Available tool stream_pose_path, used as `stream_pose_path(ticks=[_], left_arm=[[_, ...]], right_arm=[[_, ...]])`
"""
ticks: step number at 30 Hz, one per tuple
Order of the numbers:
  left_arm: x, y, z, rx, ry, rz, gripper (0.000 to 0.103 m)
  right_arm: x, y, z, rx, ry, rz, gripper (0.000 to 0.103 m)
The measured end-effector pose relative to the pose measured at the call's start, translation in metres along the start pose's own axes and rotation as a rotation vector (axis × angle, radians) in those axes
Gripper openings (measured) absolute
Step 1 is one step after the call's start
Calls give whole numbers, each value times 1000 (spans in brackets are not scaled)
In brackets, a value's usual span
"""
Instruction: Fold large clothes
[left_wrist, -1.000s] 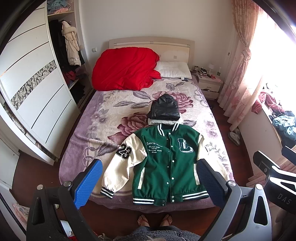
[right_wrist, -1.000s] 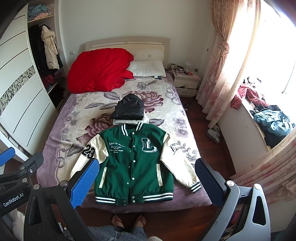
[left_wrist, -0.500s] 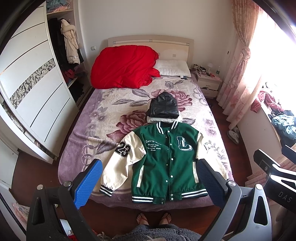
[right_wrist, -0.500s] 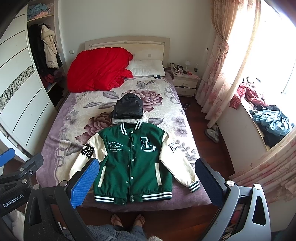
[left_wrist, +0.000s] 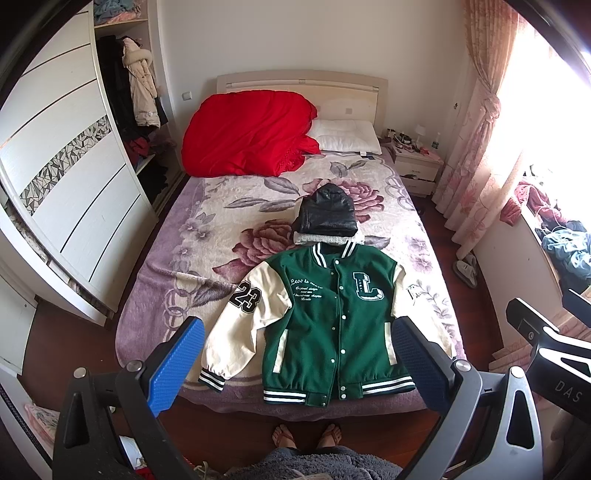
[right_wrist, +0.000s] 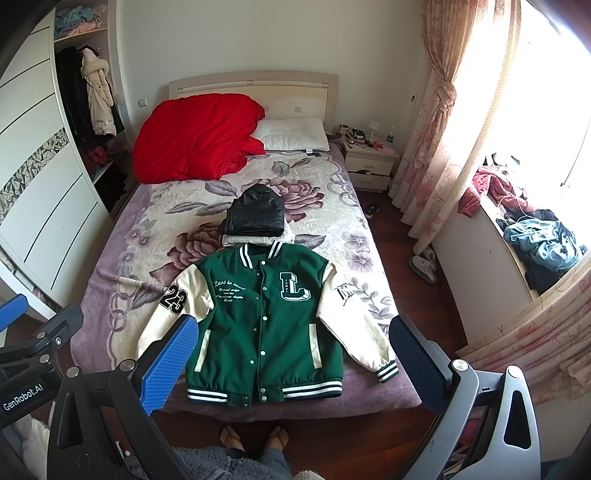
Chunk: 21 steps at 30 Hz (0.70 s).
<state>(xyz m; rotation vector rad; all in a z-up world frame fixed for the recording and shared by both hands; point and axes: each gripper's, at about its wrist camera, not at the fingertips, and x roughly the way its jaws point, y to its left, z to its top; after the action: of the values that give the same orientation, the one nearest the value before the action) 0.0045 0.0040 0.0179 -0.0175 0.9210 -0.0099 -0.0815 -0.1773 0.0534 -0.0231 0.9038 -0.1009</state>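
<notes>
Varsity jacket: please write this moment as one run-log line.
varsity jacket flat, unfolded | left tool open | right tool open | both above bed

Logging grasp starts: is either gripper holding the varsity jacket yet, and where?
Nothing held: left gripper and right gripper are open above the jacket.

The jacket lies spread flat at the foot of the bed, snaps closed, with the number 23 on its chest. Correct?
Not quite. The 23 is on a cream sleeve of the jacket, not its chest, as the right wrist view shows. It does lie flat at the foot of the bed, snaps closed.
</notes>
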Motion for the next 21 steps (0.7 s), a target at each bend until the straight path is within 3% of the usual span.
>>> stream_pose_path(ticks=[11,16,21], left_arm=[[11,-1,2,-6,-5,-1,103],[66,0,0,18,-38,82,103],[153,-2,-16,52,56,82,103]], right_arm=[[3,-5,-7,15,3,1,103],[44,-32,-14,104,48,22,103],[134,-104,-44,331,193,-72,103]])
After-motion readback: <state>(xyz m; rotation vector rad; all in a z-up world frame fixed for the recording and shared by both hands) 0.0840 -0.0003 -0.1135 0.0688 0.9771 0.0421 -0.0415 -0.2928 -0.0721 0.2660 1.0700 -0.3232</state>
